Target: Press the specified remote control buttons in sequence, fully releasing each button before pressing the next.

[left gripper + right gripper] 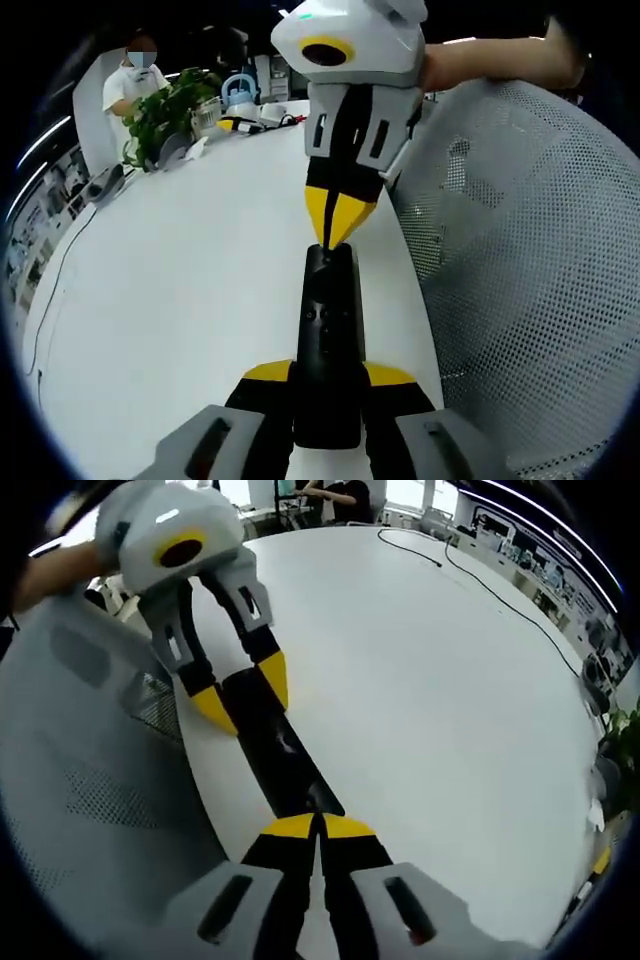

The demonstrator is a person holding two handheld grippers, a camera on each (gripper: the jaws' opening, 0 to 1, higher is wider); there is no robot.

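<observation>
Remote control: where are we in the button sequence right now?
Done: the remote control is secured, clamped by the left gripper at the edge of the white table. In hand: the right gripper, shut to a point, has its tips on the remote's far end, seemingly pressing a button. Left: releasing fully and any further presses; which buttons were already pressed cannot be told.

- Black remote control (328, 340), long and slim, lying flat on the white table (180, 300) close to its edge.
- In the left gripper view, running straight up the middle; near end clamped between yellow-tipped jaws, far end met by a closed yellow tip.
- Small round buttons faintly visible on the top face; labels too dark to read.
- In the right gripper view, same remote (275, 755) stretching diagonally up-left.
</observation>
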